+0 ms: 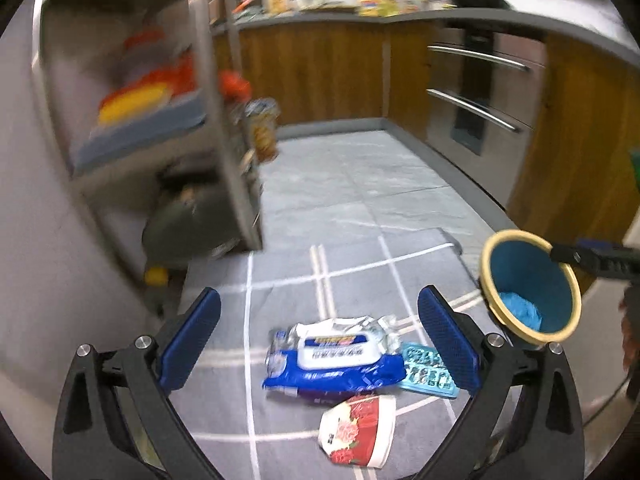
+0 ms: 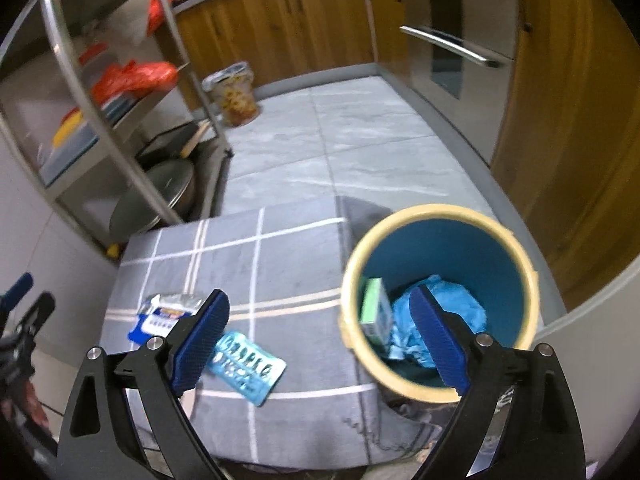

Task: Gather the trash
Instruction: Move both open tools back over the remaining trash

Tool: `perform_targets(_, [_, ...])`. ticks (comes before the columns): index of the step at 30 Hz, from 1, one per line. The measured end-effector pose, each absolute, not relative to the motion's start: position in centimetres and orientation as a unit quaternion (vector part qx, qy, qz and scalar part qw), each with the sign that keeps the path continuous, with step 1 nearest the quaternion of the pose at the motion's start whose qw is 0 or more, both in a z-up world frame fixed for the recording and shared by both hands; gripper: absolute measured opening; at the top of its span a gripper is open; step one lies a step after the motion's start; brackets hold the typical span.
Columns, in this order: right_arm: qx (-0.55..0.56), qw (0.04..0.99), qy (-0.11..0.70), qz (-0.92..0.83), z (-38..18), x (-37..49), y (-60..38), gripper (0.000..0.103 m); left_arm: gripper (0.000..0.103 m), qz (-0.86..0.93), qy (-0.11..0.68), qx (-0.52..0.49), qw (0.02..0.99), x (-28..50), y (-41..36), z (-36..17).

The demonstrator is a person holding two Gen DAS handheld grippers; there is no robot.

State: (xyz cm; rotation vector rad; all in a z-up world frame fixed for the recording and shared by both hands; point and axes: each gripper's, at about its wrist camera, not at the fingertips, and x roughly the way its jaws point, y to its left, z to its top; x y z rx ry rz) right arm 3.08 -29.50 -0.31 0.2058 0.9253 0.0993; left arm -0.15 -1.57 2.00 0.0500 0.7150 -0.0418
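You are holding your left gripper (image 1: pixel 320 344) wide open and empty over the wet wipes pack (image 1: pixel 332 360), blister pack (image 1: pixel 428 370) and paper cup (image 1: pixel 358 432) on the grey mat (image 1: pixel 288 280). Your right gripper (image 2: pixel 320 344) is gaping empty beside the bin (image 2: pixel 440 300).

Kitchen seen, lit from indoors. Floor (image 2: pixel 360 128) laid with large grey stone tiles. Grey mat (image 2: pixel 248 280) with white grid lines spread over near part of floor. Wooden cabinets (image 2: pixel 280 28) set along far wall under grey countertop (image 1: pixel 320 18), cluttered and blurred. Steel oven front (image 2: pixel 460 32) with two bar handles built in at right. Metal shelf rack (image 2: pixel 120 120) stood at left against pale wall (image 2: pixel 24 248); pans stored on bottom shelf.
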Motion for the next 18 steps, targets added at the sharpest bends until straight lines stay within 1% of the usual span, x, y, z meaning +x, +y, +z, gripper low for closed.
perform_targets(6, [0.115,0.878,0.460,0.065,-1.1,4.1,-27.0,0.091,0.097,0.013,0.379,0.032,0.925,0.6,1.4,-0.9])
perform_targets(8, [0.112,0.864,0.487,0.059,-2.5,4.9,-26.2,0.091,0.097,0.025,0.393,0.024,0.919,0.9,2.6,-2.0])
perform_targets(10, [0.120,0.859,0.494,0.064,-3.1,5.5,-25.6,0.091,0.097,0.041,0.406,0.016,0.913,1.3,3.7,-3.2])
perform_targets(15, [0.092,0.854,0.508,0.062,-4.3,6.8,-24.1,0.091,0.097,0.065,0.434,0.016,0.898,2.0,5.5,-6.0])
perform_targets(18, [0.092,0.849,0.517,0.063,-4.8,7.4,-23.7,0.091,0.097,0.059,0.445,-0.008,0.893,2.4,6.3,-7.0])
